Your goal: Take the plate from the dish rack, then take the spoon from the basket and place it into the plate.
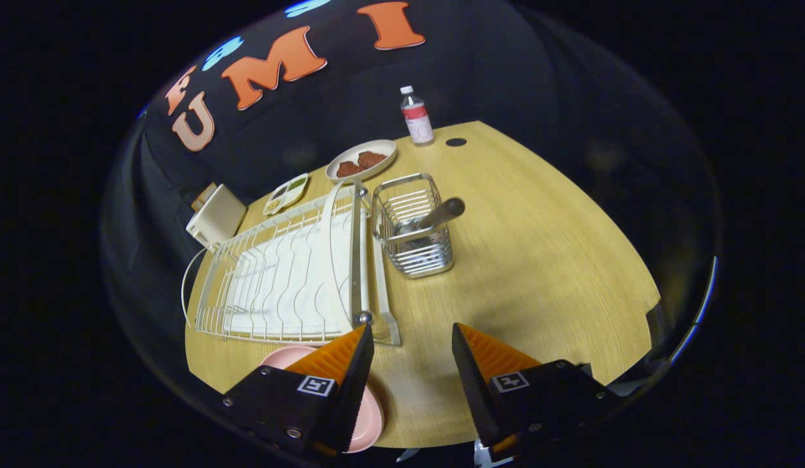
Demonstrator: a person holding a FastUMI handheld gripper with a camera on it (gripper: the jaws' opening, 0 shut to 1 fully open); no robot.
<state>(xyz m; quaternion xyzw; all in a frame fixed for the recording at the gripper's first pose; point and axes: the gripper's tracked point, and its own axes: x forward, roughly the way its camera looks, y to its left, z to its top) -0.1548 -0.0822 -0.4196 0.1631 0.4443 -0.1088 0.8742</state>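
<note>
**Surfaces and Materials on the Booth Table**

The pale yellow wooden table [538, 260] is showing a fine straight grain with a soft satin sheen. The white wire dish rack [292, 273] is looking like coated metal, smooth and matt, over a glossy white tray. The shiny chrome wire basket [415, 227] is gleaming brightly, and the spoon with a brushed metal handle [441, 213] is catching duller light inside it. The round pink plate [370, 416] is looking smooth, plastic-like and faintly glossy beneath the left finger. The clear plastic bottle with a red label [416, 117] is glinting. The gripper [412, 354] is holding its ridged, rubbery-looking fingers apart on nothing.
</note>
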